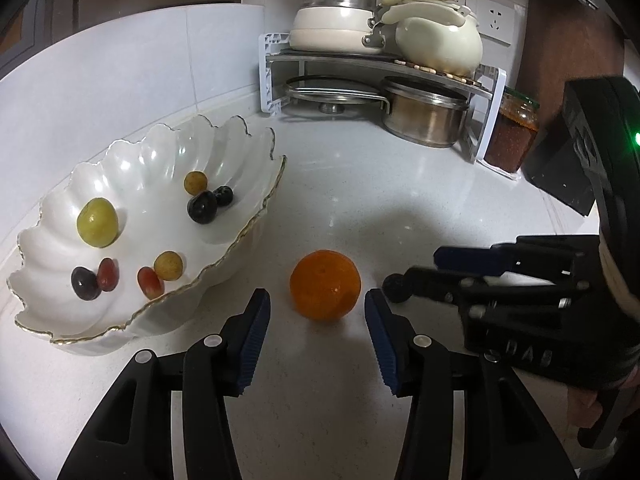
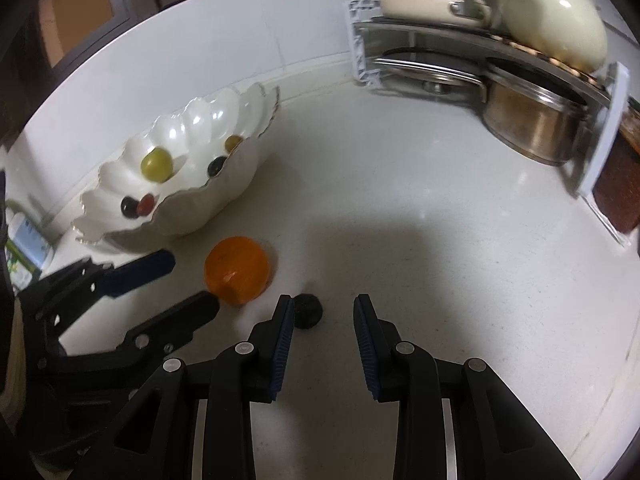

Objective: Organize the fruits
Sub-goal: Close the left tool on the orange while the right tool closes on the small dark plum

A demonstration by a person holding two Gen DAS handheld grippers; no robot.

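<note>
An orange [image 1: 325, 285] lies on the white counter just right of the white scalloped bowl [image 1: 160, 160]. My left gripper [image 1: 315, 297] is open, its blue pads on either side of the orange's near half without pressing it. The bowl holds several green, red and dark grapes. A dark grape [image 2: 307, 311] rests on the counter between the pads of my right gripper [image 2: 324, 305], close against the left pad; the right pad stands clear of it, so this gripper is open. The right wrist view shows the orange [image 2: 238, 270] at the left gripper's [image 2: 194, 280] tips, beside the bowl [image 2: 200, 216].
A white rack [image 1: 272, 76] in the back corner carries cream pots and a kettle, with a steel pot [image 1: 424, 120] and a lid beneath. A jar of red sauce [image 1: 512, 136] stands to its right. The tiled wall runs behind the bowl. A bottle [image 2: 24, 240] sits far left.
</note>
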